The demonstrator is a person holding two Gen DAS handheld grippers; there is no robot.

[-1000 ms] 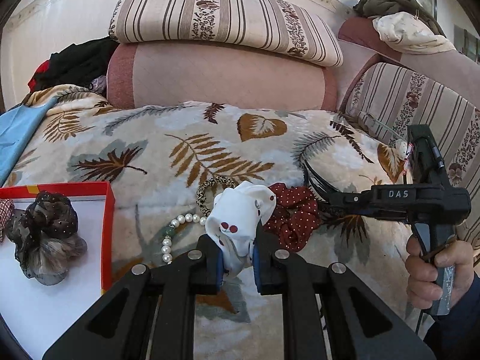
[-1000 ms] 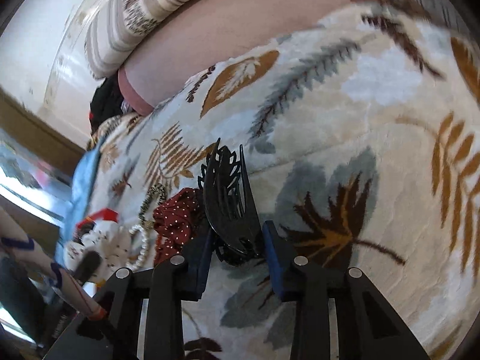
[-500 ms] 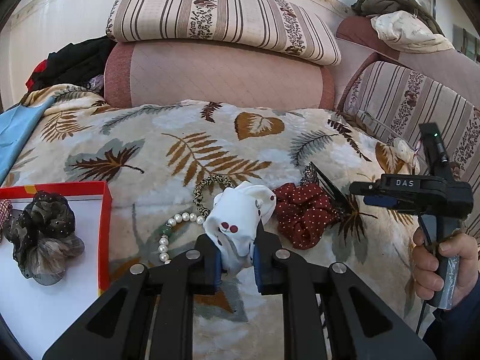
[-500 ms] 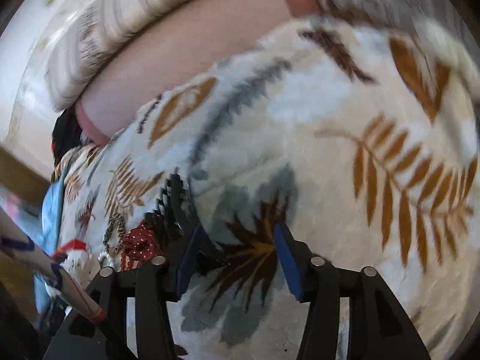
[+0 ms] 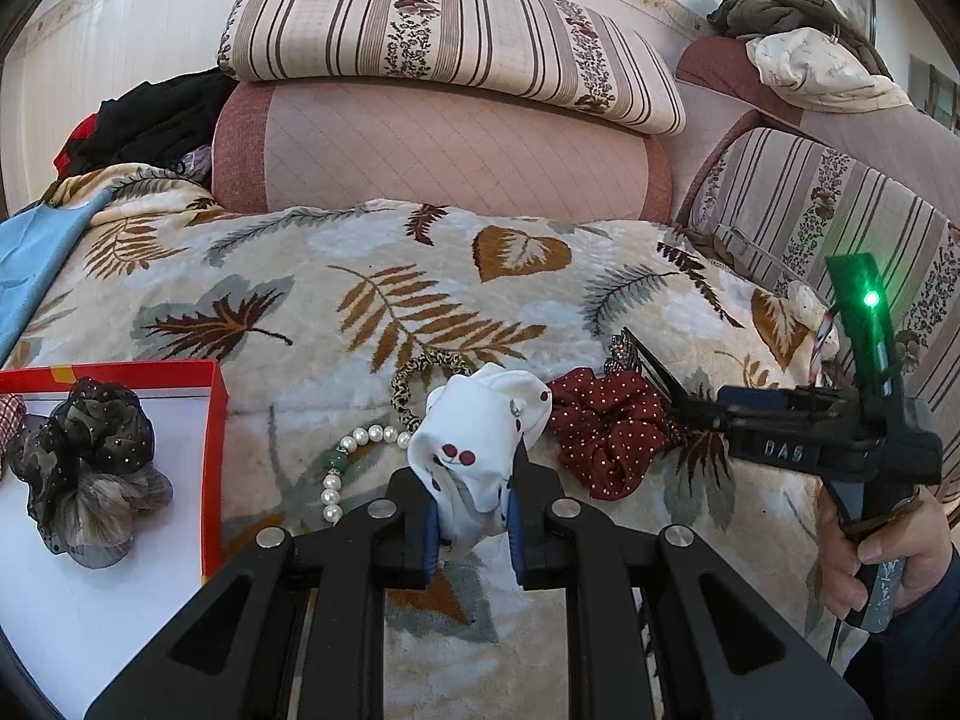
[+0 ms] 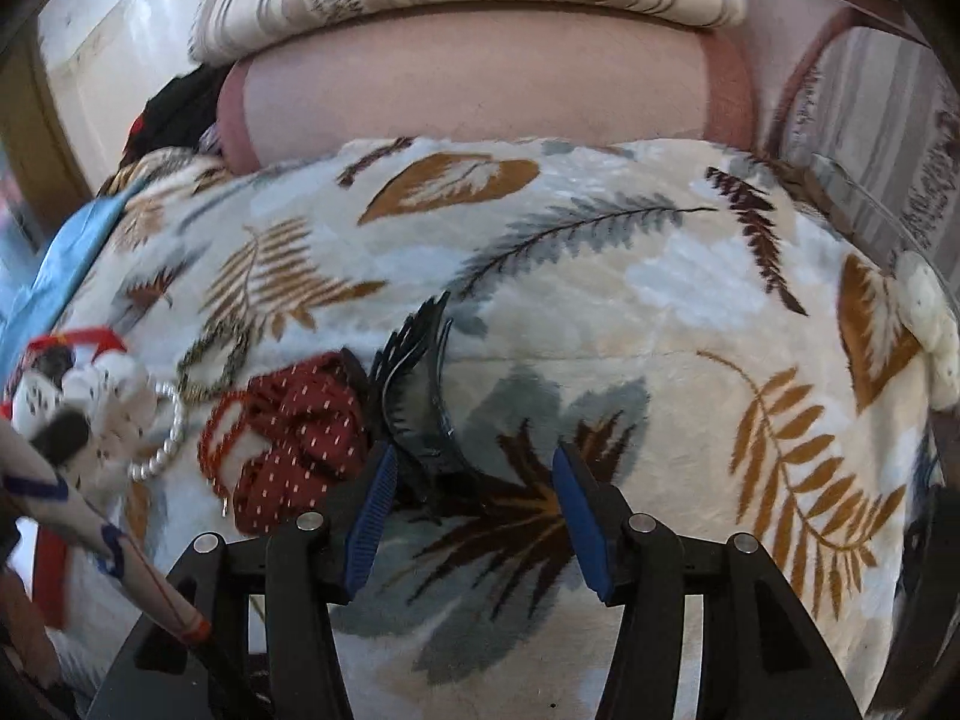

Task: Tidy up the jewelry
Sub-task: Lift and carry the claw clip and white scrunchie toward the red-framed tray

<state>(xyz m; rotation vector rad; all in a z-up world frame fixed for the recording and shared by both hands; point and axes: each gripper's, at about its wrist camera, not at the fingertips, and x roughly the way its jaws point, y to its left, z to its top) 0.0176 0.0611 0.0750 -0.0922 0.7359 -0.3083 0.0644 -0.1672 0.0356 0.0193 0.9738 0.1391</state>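
Left gripper [image 5: 469, 525] pinches a white cherry-print scrunchie [image 5: 480, 444] above the leaf-patterned blanket [image 5: 384, 276].
Right gripper [image 6: 474, 504] gapes empty, black claw clip [image 6: 414, 396] against its left pad; next, probably carry the scrunchie to the red-rimmed box [image 5: 211, 456].

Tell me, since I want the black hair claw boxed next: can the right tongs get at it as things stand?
Probably yes. The right tongs stand open with the black hair claw lying on the blanket just ahead, against their left pad. Nothing covers it; only the red scrunchie crowds one side.
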